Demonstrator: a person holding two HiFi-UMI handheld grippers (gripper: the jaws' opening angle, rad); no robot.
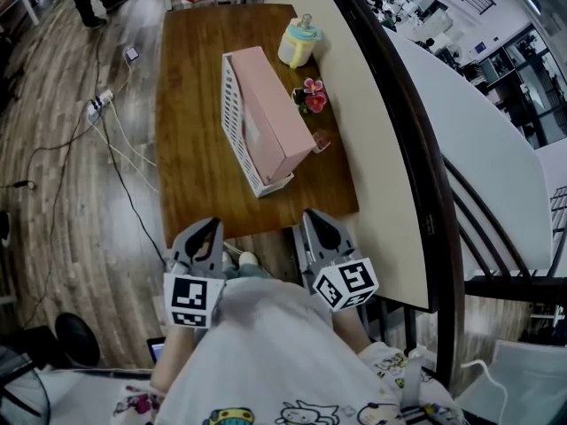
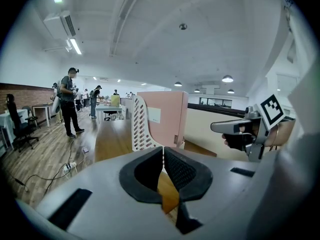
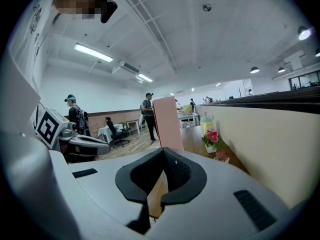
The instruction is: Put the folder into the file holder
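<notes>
The pink cardboard folder (image 1: 270, 113), probably light and stiff, stands in the white slotted file holder (image 1: 234, 118) toward the brown table's (image 1: 190, 180) right edge; take its top edge. Both the left gripper (image 1: 202, 237) and right gripper (image 1: 321, 235) are closed, empty.

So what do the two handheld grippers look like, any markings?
Both alike: the left gripper and right gripper have grey shells with black textured pads. Each carries a white cube printed with black square markers. The person wears a white top with cartoon prints.
</notes>
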